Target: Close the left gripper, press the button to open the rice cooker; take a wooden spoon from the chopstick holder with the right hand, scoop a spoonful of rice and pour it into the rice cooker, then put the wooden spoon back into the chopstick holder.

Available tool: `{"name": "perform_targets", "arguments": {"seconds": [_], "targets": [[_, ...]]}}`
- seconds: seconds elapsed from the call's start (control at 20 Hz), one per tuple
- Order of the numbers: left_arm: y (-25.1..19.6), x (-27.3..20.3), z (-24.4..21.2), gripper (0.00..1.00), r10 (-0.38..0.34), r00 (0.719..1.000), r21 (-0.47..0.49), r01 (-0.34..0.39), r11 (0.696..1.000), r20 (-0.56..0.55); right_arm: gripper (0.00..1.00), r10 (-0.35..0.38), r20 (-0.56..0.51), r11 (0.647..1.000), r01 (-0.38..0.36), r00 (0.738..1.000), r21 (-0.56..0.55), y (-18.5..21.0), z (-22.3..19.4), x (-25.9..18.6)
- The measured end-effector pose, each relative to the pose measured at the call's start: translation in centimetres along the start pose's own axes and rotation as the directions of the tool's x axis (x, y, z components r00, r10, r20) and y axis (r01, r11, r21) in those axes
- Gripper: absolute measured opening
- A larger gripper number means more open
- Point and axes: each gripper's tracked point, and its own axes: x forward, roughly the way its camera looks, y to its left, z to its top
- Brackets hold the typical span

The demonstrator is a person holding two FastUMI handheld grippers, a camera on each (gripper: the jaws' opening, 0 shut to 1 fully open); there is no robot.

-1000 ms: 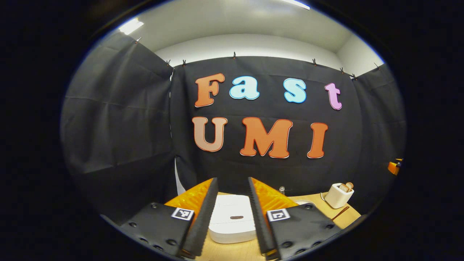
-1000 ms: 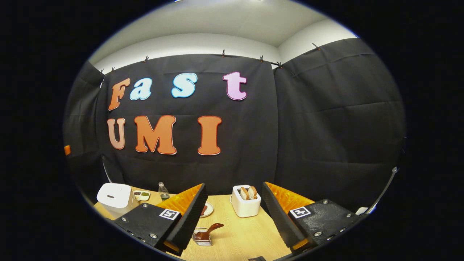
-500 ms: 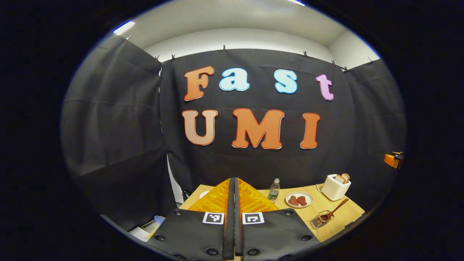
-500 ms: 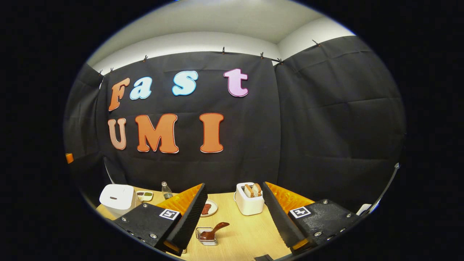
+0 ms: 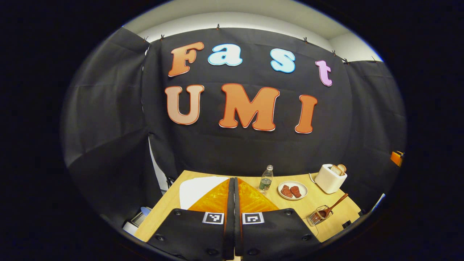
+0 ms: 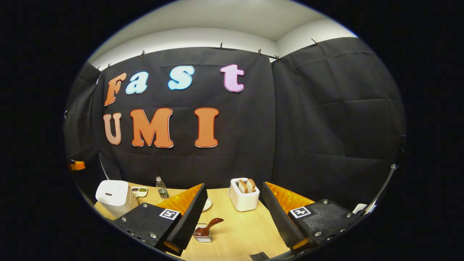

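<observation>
In the left gripper view my left gripper (image 5: 233, 179) is shut with nothing between its fingers, above the white rice cooker (image 5: 197, 188), whose lid is closed and partly hidden behind them. The wooden spoon (image 5: 335, 204) leans in the wire chopstick holder (image 5: 318, 216) at the table's right. In the right gripper view my right gripper (image 6: 233, 190) is open and empty, above the table. The spoon (image 6: 210, 225) in its holder (image 6: 202, 235) lies low between the fingers, nearer the left one. The rice cooker (image 6: 113, 192) stands at the far left.
A white toaster (image 6: 244, 197) with bread stands at the back of the wooden table (image 6: 243, 235). A small bottle (image 5: 266, 178), a plate (image 5: 293, 190) of red pieces and a small dish (image 6: 139, 191) sit along the back. Black cloth walls close in the booth.
My left gripper's fingers went from apart to shut. Its view has since tipped down, bringing more of the table and the cooker's top into sight. The right gripper has barely moved.
</observation>
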Motion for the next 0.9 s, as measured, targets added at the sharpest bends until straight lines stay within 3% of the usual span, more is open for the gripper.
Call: {"name": "perform_targets", "arguments": {"seconds": [0.5, 0.9], "targets": [[2.5, 9.3, -11.4, 0.04, -0.013, 0.962, 0.039, 0.025, 0.999, -0.274, 0.95, -0.066, -0.07, 0.998, 0.067, 0.995, 0.01, -2.0, -2.3, 0.0], [3.0, 10.9, -15.3, 0.05, -0.007, 0.931, -0.002, 0.007, 1.0, -0.364, 0.95, -0.116, -0.097, 0.993, 0.117, 0.988, -0.004, -3.4, -3.5, -0.5]]}}
